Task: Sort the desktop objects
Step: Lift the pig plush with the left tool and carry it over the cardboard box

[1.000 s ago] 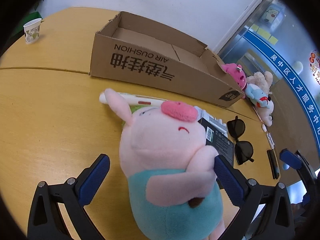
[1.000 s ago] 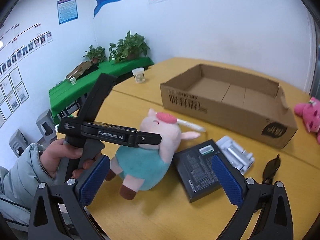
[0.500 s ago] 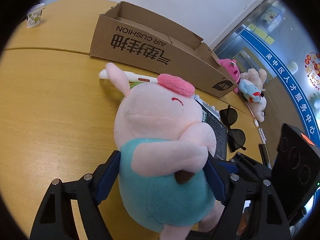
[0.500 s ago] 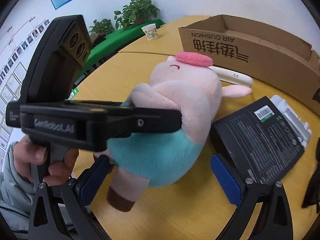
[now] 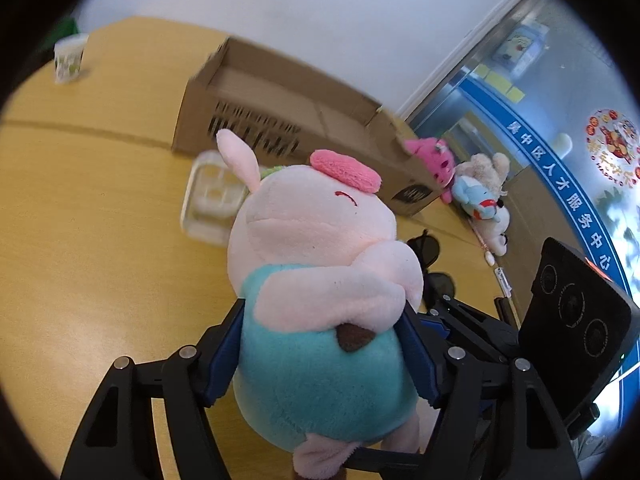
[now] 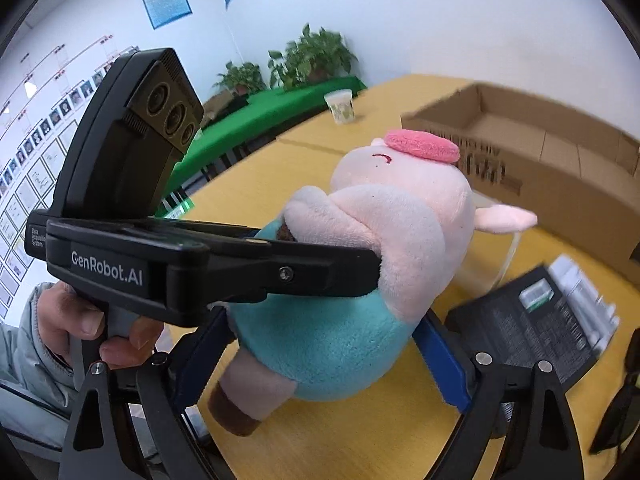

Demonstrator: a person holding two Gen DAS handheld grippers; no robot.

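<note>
Pink toy: the soft pig with the teal shirt fills the middle of both views. It is off the yellow table now; a second ago it sat on the table.

Left gripper: its blue pads squeeze the teal belly from both sides, low in the left view. Its jaws were wide open before and are closing on the toy now.

Right gripper: low in the right view. Its jaws are closing too, with the pig's belly between them. One blue pad seems to press the shirt, so I think it grips the pig as well.

Person: a hand at the lower left of the right view holds the left tool's handle.

Box: the open cardboard box sits behind the pig, in the upper middle of the left view. It looks empty inside.

Still on the table: a black flat box, dark sunglasses and a clear plastic case.

What it means: the pig is picked up. I guess it goes into the cardboard box next.
</note>
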